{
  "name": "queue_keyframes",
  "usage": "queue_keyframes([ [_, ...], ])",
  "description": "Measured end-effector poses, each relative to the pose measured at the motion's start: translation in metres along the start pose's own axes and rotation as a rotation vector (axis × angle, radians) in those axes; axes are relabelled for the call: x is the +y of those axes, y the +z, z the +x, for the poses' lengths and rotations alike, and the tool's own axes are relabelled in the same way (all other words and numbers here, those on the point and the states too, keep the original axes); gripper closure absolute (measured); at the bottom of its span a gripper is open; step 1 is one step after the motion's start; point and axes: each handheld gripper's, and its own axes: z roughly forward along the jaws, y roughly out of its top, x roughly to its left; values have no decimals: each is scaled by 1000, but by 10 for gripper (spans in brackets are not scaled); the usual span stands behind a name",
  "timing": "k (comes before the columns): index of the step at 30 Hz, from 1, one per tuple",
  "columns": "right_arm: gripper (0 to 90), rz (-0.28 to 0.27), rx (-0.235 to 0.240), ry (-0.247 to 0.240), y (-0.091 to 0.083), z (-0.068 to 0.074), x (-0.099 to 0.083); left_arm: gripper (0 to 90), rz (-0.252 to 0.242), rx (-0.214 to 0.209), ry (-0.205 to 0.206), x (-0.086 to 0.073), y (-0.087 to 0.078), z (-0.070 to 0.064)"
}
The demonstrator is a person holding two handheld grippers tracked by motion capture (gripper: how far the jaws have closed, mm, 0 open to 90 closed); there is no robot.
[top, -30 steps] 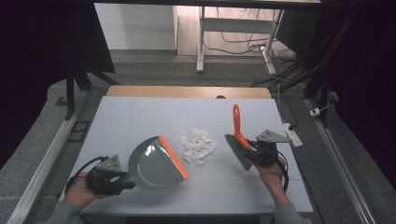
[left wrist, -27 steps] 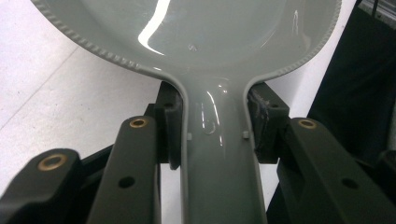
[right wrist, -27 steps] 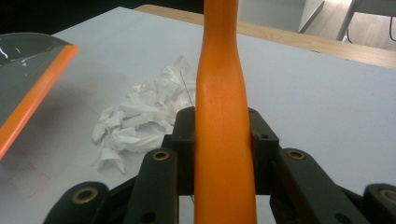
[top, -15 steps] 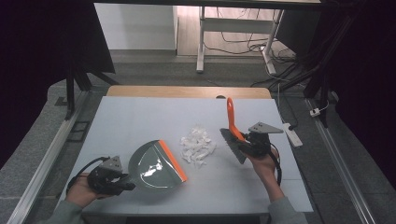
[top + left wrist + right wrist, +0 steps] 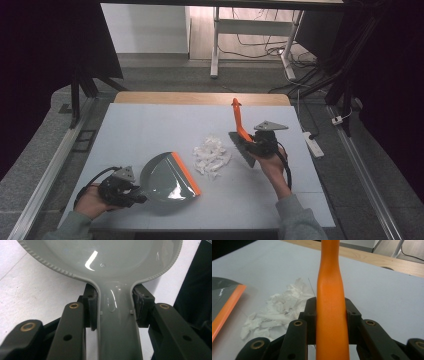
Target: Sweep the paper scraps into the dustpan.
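Over the last second the right gripper (image 5: pixel 252 142) has carried the small brush with the orange plastic handle (image 5: pixel 239 125) leftward, closer to the heap of torn white paper scraps (image 5: pixel 212 155), while the grey plastic dustpan with the orange rubber lip (image 5: pixel 167 177) has slid a little down and left with the left gripper (image 5: pixel 131 192). The left gripper is pinching the dustpan's grey handle (image 5: pixel 116 322) between its pads, and the right gripper is clamped on the brush's orange handle (image 5: pixel 332 315), as each gripper view shows. The scraps lie on the pale grey worktop (image 5: pixel 150 130) between the two tools, the dustpan's lip just beside the heap and the dark bristles near its right edge. By my reading, both tools are in hand and lined up, but the sweeping is not yet done: the pan holds nothing, and the whole heap has to be brushed in.
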Motion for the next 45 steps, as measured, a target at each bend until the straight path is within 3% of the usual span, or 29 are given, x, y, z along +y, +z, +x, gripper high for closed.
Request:
queue_keyframes([
  [9, 703, 28, -11, 6, 22, -3, 11, 615, -1, -22, 5, 4, 4, 3],
  [25, 703, 28, -27, 13, 43, -10, 21, 615, 18, -41, 6, 10, 13, 6],
  [29, 703, 26, -22, 39, 48, -11, 21, 615, 23, -53, 8, 12, 17, 7],
  [37, 703, 47, -48, 43, 58, -14, 20, 615, 25, -59, 5, 14, 19, 9],
  [45, 703, 72, -39, 31, 71, -10, 26, 616, 25, -66, 0, 15, 20, 9],
])
